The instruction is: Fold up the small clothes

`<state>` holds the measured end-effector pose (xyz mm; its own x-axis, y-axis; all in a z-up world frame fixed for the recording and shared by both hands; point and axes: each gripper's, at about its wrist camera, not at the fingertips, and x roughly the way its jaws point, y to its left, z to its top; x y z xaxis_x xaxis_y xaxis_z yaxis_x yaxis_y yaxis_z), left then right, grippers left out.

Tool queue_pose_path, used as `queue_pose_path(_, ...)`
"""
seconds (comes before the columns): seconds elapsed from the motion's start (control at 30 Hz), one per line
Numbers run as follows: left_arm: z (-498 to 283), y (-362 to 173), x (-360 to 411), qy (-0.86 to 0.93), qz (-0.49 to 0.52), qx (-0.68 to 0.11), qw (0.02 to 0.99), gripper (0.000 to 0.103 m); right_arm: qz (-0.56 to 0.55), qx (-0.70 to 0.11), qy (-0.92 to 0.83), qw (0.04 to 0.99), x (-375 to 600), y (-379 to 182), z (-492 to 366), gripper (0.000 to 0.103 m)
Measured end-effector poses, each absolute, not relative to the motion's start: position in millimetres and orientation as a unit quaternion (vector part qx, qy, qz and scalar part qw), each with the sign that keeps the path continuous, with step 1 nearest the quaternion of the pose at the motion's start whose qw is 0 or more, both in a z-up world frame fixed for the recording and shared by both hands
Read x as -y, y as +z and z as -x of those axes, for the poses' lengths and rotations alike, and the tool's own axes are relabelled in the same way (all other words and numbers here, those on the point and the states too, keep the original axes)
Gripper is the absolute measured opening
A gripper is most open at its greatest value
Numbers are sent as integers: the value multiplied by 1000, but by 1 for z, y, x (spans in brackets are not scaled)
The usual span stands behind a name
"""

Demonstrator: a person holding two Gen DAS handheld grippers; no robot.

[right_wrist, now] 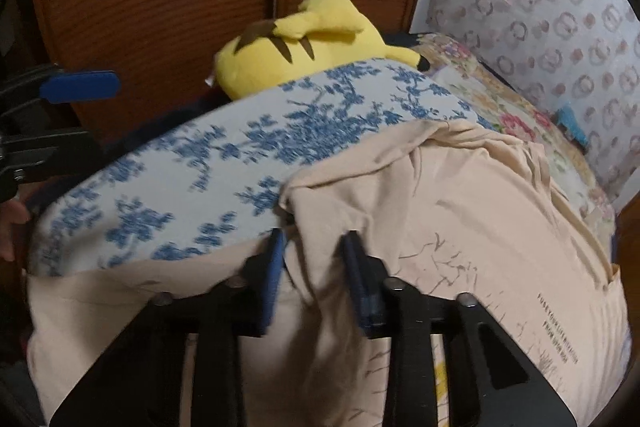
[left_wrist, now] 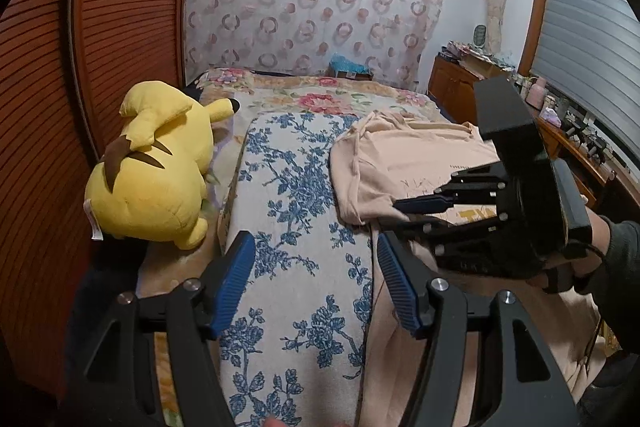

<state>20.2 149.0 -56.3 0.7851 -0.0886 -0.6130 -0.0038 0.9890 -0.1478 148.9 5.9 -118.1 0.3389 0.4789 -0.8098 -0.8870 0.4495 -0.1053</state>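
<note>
A beige T-shirt (left_wrist: 416, 163) with printed text lies partly folded on the blue-flowered white cushion (left_wrist: 296, 211); it also shows in the right wrist view (right_wrist: 460, 195). My left gripper (left_wrist: 316, 279) is open and empty above the cushion, left of the shirt's edge. My right gripper (right_wrist: 312, 267) has its blue fingers (right_wrist: 272, 267) partly closed around a raised fold of the shirt. In the left wrist view the right gripper (left_wrist: 404, 215) sits over the shirt's near edge, held by a gloved hand.
A yellow Pikachu plush (left_wrist: 152, 171) lies left of the cushion, against the wooden louvred wardrobe doors (left_wrist: 120, 27). A floral bedspread (left_wrist: 320, 99) lies beyond. A wooden cabinet (left_wrist: 456, 87) and cluttered sill stand on the right.
</note>
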Motion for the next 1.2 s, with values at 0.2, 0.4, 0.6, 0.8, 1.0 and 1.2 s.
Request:
queue_pose_path(0.2,-22,-61,-143,-29,72,-331,940,63,217,-358,452,788,20,-101,-163,9)
queue_pose_path(0.4,-24,-65,-138,-36,70,-335,939,63,121,-363,395,835,67,-78,-198,9)
queue_pose_path(0.6,-28,-67,-131,-41,67,-340,937,64,106,-372,303,871,107,-74,-222,31)
queue_pose_path(0.8,-30,-66,-125,-45,62,-342,937,64,93,-367,331,864,112,-71,-222,34)
queue_pose_path(1.0,-30,-66,-124,-45,63,-343,936,64,123,-387,347,846,90,-91,-224,34)
queue_pose_path(1.2,-30,-67,-123,-47,62,-347,935,64,158,-399,360,828,70,-109,-217,34)
